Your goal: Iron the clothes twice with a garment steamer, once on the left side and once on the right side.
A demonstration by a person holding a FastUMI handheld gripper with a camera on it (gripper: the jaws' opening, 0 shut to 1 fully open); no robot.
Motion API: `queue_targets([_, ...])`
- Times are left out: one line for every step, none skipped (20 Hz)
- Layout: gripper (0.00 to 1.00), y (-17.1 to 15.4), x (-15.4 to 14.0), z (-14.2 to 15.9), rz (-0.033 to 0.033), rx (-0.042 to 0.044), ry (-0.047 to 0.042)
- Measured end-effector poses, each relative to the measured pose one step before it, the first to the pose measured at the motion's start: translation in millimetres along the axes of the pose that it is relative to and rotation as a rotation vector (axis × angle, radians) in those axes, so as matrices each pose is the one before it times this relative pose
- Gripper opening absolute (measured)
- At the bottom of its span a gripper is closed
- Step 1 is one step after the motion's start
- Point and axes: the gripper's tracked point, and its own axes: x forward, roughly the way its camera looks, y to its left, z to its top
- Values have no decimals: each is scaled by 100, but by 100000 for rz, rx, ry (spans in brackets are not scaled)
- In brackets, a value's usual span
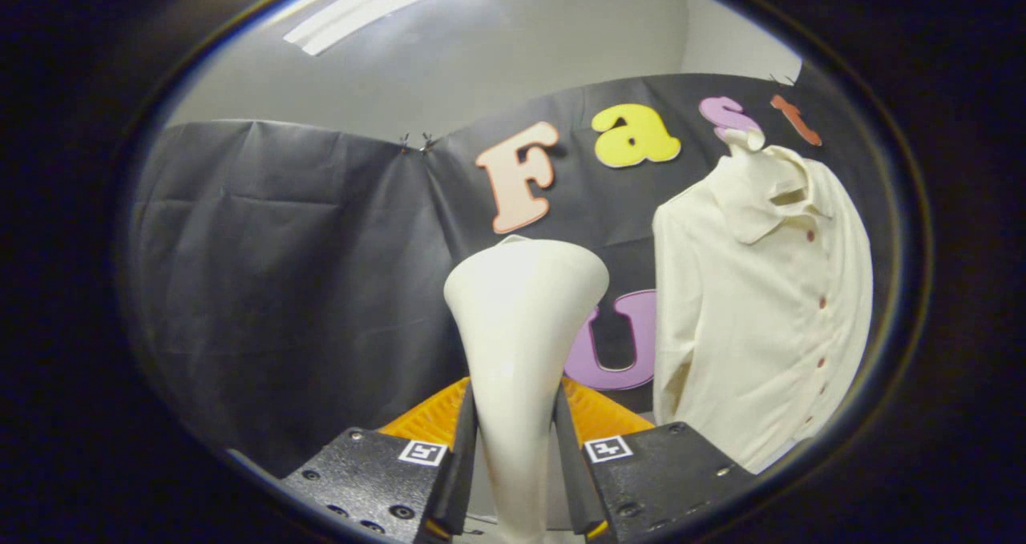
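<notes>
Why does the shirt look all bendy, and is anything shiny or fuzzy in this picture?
In the gripper view the fisheye lens curves the shirt and the booth wall. The ceiling light glares white. The steamer, clamped between the gripper fingers, is brightly lit on its head and a little soft, being so close.

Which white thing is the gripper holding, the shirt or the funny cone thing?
The cone-shaped steamer. The gripper has both fingers pressed on its handle, while the shirt hangs apart, off to the right beyond the fingers.

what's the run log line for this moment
gripper: shut on steamer | shirt: hanging beyond fingers, to their right, apart from steamer | ironing: not begun
</notes>
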Motion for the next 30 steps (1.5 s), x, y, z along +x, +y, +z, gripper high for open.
queue_targets([47, -1926, -175, 1175, -4154, -2532, -1298])
queue_targets([48, -1918, -121, 529, -4385, -1807, 202])
queue_targets([48, -1950, -85, 743, -3963, -1304, -1503])
queue_targets([48, -1882, 147, 483, -3994, -171, -709])
queue_targets([48, -1567, 251, 246, -2997, 1461, 323])
queue_targets([48, -1412, 174, -98, -2663, 1234, 388])
queue_targets([48, -1310, 323, 304, -2170, 341, -365])
queue_targets([48, -1154, 348, 245, -2254, 249, -798])
queue_targets([48, -1102, 514, -27, -2154, 146, 280])
queue_targets([48, -1025, 476, -240, -2618, 257, 68])
queue_targets([48, -721, 660, -283, -1740, -270, 921])
queue_targets([48, -309, 506, -252, -836, -255, 124])
queue_targets([48, -207, 489, -244, -492, -250, 173])
queue_targets([48, -217, 482, -280, -503, 46, 33])
queue_targets([48, -365, 394, -449, -863, 555, 441])
queue_targets([48, -274, 347, -186, -553, 931, -436])
queue_targets([48, -136, 336, -561, -344, 385, 1588])
queue_targets([48, -307, 335, -282, -993, 14, 239])
queue_targets([48, -439, 239, -278, -1513, -501, 1852])
queue_targets([48, -160, 128, 87, -680, -488, -190])
queue_targets([48, -129, 234, 109, -429, -1310, 383])
queue_targets([48, -282, 135, -207, -631, -1534, 826])
queue_targets([48, -315, 58, -393, -824, -890, 1815])
queue_targets([48, -118, -58, -556, -158, -520, 1440])
queue_targets([48, -115, -133, -418, -415, -948, 708])
queue_targets([48, -410, -32, -374, -1169, -1105, -199])
queue_targets([48, -303, 103, -371, -981, -420, 246])
queue_targets([48, -96, -276, -634, -71, 440, 315])
queue_targets([48, -130, -103, -314, 145, 1292, -358])
queue_targets([48, -113, -266, -691, 621, 624, 904])
